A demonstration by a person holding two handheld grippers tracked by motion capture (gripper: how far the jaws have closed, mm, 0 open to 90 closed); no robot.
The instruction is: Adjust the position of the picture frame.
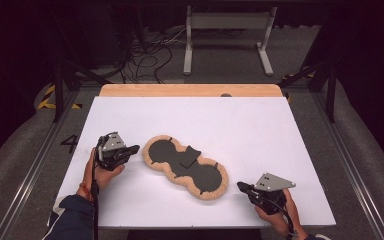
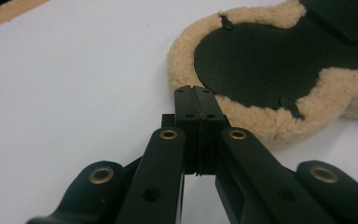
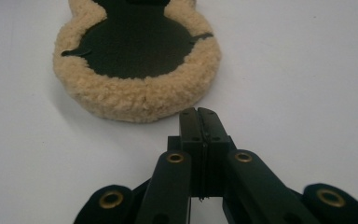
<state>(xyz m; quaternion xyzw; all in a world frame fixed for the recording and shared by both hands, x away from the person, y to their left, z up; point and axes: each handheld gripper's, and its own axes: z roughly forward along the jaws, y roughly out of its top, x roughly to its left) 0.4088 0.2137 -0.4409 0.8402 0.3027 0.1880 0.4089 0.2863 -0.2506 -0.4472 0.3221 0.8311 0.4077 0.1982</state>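
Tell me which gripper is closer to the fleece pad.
The left gripper: its shut tips nearly reach the fleece pad; the right gripper sits clearly short.

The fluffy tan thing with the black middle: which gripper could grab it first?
Probably the left gripper: its shut jaws sit right at the edge of the peanut-shaped tan fleece pad with black centre. The right gripper, also shut, stops short of the fleece rim, with white table between.

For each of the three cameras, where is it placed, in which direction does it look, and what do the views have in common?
High view: above the person's side, looking forward and down at the white table; both hands, left gripper and right gripper show.
Left gripper view: rides the left gripper, jaws together, facing the fleece pad.
Right gripper view: rides the right gripper, jaws together, facing the pad's other end.
Shared: the pad.
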